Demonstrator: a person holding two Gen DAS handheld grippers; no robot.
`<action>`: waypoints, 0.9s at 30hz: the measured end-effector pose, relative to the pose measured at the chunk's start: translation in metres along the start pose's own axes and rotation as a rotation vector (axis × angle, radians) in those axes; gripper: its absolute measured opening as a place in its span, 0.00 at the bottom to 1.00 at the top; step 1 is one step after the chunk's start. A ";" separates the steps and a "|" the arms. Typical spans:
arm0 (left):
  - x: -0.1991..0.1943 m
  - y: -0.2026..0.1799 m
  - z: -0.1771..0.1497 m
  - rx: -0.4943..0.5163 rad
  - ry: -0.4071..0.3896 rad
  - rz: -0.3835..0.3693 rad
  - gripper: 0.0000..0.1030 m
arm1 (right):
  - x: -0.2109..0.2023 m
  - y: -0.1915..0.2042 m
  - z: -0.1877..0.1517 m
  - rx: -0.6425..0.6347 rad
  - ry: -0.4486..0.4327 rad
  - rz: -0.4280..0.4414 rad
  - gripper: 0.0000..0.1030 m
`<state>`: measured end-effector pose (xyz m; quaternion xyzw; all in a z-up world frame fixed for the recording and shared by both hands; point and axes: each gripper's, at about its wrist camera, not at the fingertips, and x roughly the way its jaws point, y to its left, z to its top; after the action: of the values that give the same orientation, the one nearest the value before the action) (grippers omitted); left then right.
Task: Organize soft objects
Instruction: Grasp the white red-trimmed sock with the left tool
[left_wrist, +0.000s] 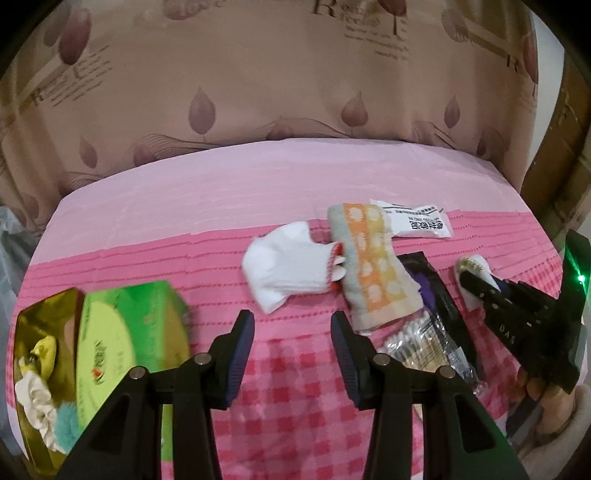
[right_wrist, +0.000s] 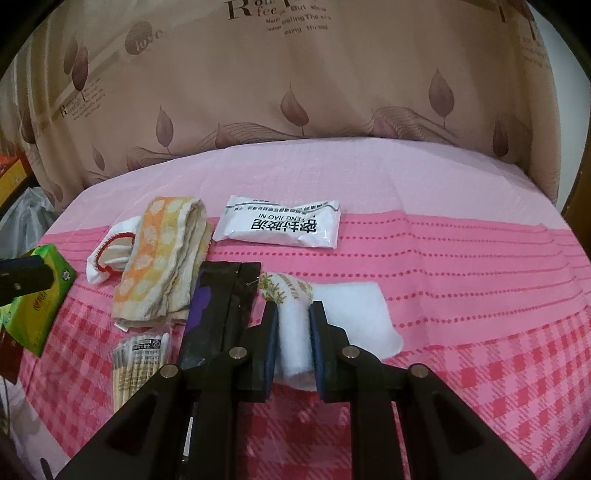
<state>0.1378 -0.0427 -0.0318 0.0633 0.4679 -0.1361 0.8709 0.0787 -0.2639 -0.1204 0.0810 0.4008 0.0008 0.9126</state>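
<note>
The right tongs (right_wrist: 293, 321) are clenched on a white fluffy sock with a gold-patterned cuff (right_wrist: 295, 332), which lies on the pink checked cloth-covered desk (right_wrist: 480, 295); the pads pinch its narrow leg part, while its broad foot part spreads flat to the right of the tongs and the patterned cuff pokes out just beyond the fingertips. The left tongs (left_wrist: 292, 332) hang released, with nothing between their pads, over bare checked cloth. To their left sits a gold open box (left_wrist: 40, 325) with a cream scrunchie (left_wrist: 35, 402) and a teal fluffy item inside, and a green cardboard tissue box (left_wrist: 125, 332) leans against it. That gold box looks like the place for soft things, so the step in hand is probably to lift the sock and carry it there. To do this well, I would lift straight up first, since only the leg is pinched and the loose foot will dangle and may drag. A black and purple flat packet (right_wrist: 218, 306) lies touching the left side of the right tongs, and a clear bag of cotton swabs (right_wrist: 138, 358) lies further left, so the sock should rise clear before it swings leftward over them. An orange and yellow folded towel (right_wrist: 162, 262), a white knit glove with a red cuff (left_wrist: 288, 269) and a white printed sachet (right_wrist: 280, 225) lie beyond the tongs and need not be disturbed. The left tongs could steady the gold box, or move aside so the two do not meet.
</note>
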 end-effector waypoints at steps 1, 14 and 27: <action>0.003 -0.003 0.002 0.007 0.003 -0.002 0.42 | 0.000 -0.001 0.000 0.004 0.000 0.004 0.15; 0.041 -0.033 0.030 0.029 0.047 -0.021 0.43 | 0.004 -0.008 -0.002 0.058 0.014 0.059 0.15; 0.075 -0.018 0.040 -0.032 0.119 -0.004 0.06 | 0.006 -0.011 -0.005 0.068 0.015 0.071 0.15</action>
<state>0.2039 -0.0825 -0.0717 0.0566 0.5210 -0.1262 0.8423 0.0780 -0.2740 -0.1300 0.1261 0.4044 0.0200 0.9056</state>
